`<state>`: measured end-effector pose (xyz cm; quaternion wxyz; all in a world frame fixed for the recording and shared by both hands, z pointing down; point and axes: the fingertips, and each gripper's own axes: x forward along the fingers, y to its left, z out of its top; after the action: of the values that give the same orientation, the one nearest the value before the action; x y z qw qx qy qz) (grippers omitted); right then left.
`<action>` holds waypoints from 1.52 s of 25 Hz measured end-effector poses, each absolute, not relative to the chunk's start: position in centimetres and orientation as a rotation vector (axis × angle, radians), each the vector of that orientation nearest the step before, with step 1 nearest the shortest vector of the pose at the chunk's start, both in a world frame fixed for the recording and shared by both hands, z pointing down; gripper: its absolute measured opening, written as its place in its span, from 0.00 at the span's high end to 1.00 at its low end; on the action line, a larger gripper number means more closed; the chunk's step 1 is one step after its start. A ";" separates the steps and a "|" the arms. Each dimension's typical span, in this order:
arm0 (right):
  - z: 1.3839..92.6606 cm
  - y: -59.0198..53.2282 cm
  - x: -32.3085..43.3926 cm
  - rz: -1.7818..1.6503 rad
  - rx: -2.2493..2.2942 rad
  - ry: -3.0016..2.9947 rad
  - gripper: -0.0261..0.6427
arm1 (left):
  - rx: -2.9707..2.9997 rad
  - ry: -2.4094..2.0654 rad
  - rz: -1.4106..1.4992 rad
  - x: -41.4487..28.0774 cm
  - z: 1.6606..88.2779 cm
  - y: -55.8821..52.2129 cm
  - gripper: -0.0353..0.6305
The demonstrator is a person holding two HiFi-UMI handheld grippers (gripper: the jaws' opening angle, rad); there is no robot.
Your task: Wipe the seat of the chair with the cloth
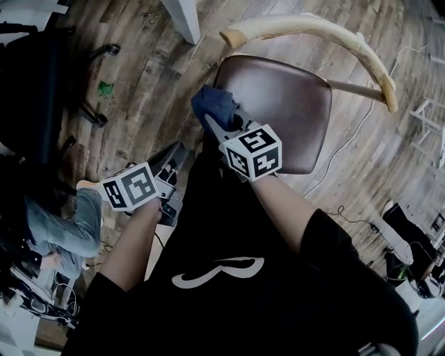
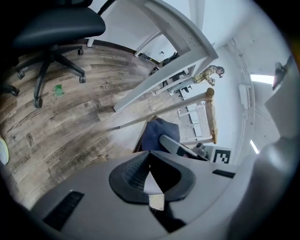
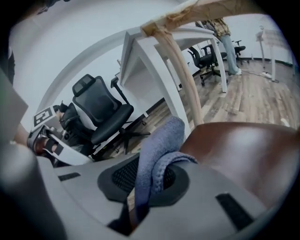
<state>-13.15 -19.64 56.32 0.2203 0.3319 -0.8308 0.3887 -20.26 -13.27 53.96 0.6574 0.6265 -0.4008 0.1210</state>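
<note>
A: Where is the cloth point(image 1: 214, 104)?
B: Bunched in the right gripper point(image 1: 211, 119), whose jaws are clamped on its folds. The blue bundle stands at the left edge of the seat point(image 1: 285, 104), as the head view shows it.
A: Does it lie flat there?
B: No, it stands up in a lump. The right gripper view shows it rising just beside the brown rim, and whether it presses on the surface cannot be told.
A: How much of the seat is open?
B: Nearly all of it. From the cloth across to the right edge and up toward the curved back rail point(image 1: 327, 31), the brown surface is bare.
A: And the left gripper point(image 2: 149, 168)?
B: Its jaws are together with nothing between them. It hangs over the floor point(image 1: 139, 76) to the left of the chair point(image 1: 306, 139), apart from the seat's edge.
A: What stands close around the chair?
B: A white table leg point(image 1: 184, 21) stands just beside the left end of the back rail. A black office chair point(image 1: 35, 83) sits well to the left, with bare wood floor between — and another person's leg in jeans point(image 1: 76, 226) lies at the lower left, near the left gripper
</note>
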 end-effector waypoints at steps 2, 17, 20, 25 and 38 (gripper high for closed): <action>58.2 -19.8 -13.3 1.066 0.942 -2.236 0.89 | 1.418 -0.909 0.271 -21.5 54.1 -12.8 0.93; 62.2 -20.3 -10.7 0.930 1.042 -2.077 0.89 | 1.394 -0.900 0.247 -23.9 55.7 -10.0 0.93; 62.1 -20.2 -9.9 0.919 1.064 -2.070 0.89 | 1.395 -0.898 0.248 -23.6 55.8 -9.6 0.93; 62.2 -20.0 -7.8 0.916 1.086 -2.071 0.89 | 1.386 -0.900 0.246 -22.3 55.9 -8.9 0.93; 62.4 -18.2 2.5 0.910 1.145 -2.017 0.89 | 1.396 -0.877 0.267 -14.8 55.4 -7.3 0.93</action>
<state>2.46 -18.23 62.36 0.3195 0.4354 -0.7672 0.3461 -14.78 -7.28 55.40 0.6713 0.6195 -0.3892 0.1185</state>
